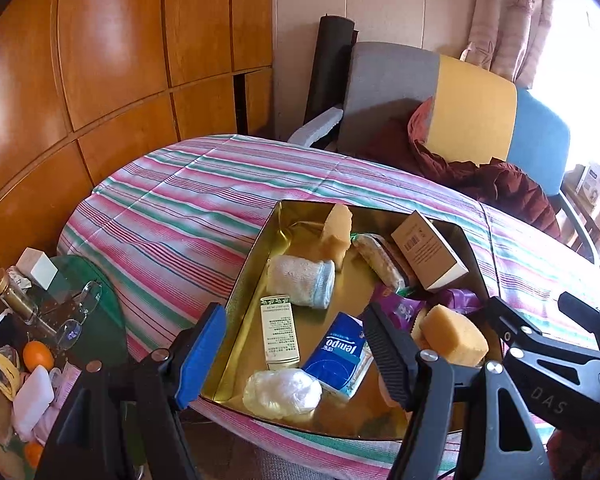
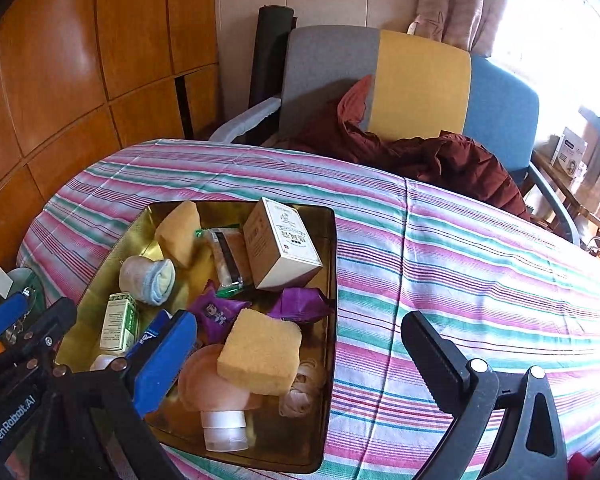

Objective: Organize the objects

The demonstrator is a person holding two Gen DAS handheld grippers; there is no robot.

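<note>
From the left wrist, the left gripper (image 1: 296, 354) hangs over the near end of the gold tin tray (image 1: 244, 276) with its jaws wide apart and nothing between them. Below the gap lie a glossy blue tissue pack (image 1: 336, 356), a slim cardboard box (image 1: 279, 334) and a crumpled clear plastic wad (image 1: 282, 392). A risk: the slick pack or the limp plastic could slide out of a pinch, and a pad catching the thin metal wall could drag the tray across the striped cloth (image 1: 172, 208). A porous yellow sponge block (image 1: 454, 336) sits at the tray's right side, a rolled towel (image 1: 302, 282) near its middle.

From the right wrist, the right gripper (image 2: 296, 360) is likewise spread and empty, one pad over the tray, the other over the cloth right of it. The sponge block (image 2: 260, 354) rests tilted on a soft pink squeeze bottle (image 2: 216, 396); pressing there could topple it. A stiff white carton (image 2: 282, 246) leans at the tray's far end, beside crinkly purple wrappers (image 2: 300, 304).
</note>
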